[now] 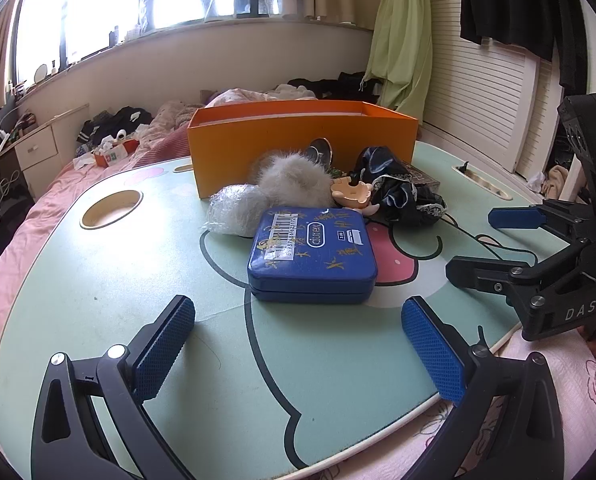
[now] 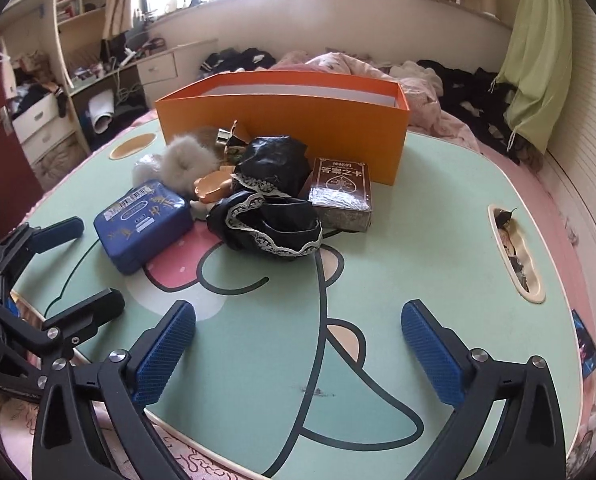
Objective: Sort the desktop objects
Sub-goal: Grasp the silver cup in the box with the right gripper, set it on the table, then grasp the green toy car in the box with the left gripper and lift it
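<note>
both tongs gape wide and empty; the orange box (image 2: 282,120) hides its inside.

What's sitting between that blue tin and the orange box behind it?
The fluffy grey pompom and a plastic-wrapped white ball sit between the blue tin and the orange box. The box's front wall also faces the tin.
</note>
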`<action>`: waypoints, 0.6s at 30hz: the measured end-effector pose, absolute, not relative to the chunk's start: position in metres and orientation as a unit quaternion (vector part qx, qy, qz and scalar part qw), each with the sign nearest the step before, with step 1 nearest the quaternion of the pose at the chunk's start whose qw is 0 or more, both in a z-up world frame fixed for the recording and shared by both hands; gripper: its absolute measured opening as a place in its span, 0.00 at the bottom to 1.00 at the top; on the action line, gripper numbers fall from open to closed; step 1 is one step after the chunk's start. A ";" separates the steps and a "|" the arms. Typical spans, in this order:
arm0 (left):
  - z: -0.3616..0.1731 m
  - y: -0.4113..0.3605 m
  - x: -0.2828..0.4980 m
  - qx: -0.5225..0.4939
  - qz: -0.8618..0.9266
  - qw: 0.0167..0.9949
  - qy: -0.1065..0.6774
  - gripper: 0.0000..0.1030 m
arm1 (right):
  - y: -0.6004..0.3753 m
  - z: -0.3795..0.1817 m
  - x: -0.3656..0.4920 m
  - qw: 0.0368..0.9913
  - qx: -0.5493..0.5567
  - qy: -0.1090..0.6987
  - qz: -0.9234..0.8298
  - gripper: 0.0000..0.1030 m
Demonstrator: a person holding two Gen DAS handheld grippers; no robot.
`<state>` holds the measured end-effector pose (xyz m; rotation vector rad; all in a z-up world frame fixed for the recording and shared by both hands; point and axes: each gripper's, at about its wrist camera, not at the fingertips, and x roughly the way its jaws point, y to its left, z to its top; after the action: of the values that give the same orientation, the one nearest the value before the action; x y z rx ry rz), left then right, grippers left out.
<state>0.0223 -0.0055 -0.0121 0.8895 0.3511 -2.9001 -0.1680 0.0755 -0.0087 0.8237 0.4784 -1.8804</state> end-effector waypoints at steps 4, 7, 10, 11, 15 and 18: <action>-0.012 -0.005 0.022 0.291 -0.949 0.045 0.116 1.00 | 0.077 -0.011 -0.167 0.494 0.338 0.196 -0.777 1.00; -0.012 -0.005 0.022 0.292 -0.948 0.045 0.116 1.00 | 0.077 -0.011 -0.167 0.494 0.339 0.196 -0.777 1.00; -0.010 -0.006 0.020 0.306 -0.944 0.046 0.116 1.00 | 0.077 -0.011 -0.167 0.494 0.339 0.195 -0.777 1.00; -0.006 -0.007 0.018 0.314 -0.941 0.041 0.114 1.00 | 0.076 -0.010 -0.168 0.494 0.339 0.195 -0.777 1.00; 0.044 -0.014 0.017 0.269 -0.955 -0.008 0.120 1.00 | 0.076 -0.010 -0.168 0.493 0.339 0.195 -0.777 1.00; 0.093 -0.021 -0.004 0.247 -0.959 -0.045 0.135 1.00 | 0.076 -0.010 -0.168 0.493 0.339 0.195 -0.777 1.00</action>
<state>-0.0039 -0.0208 0.0932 0.7980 0.4372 -3.1010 -0.1683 0.0760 -0.0100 0.8227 0.4723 -1.8853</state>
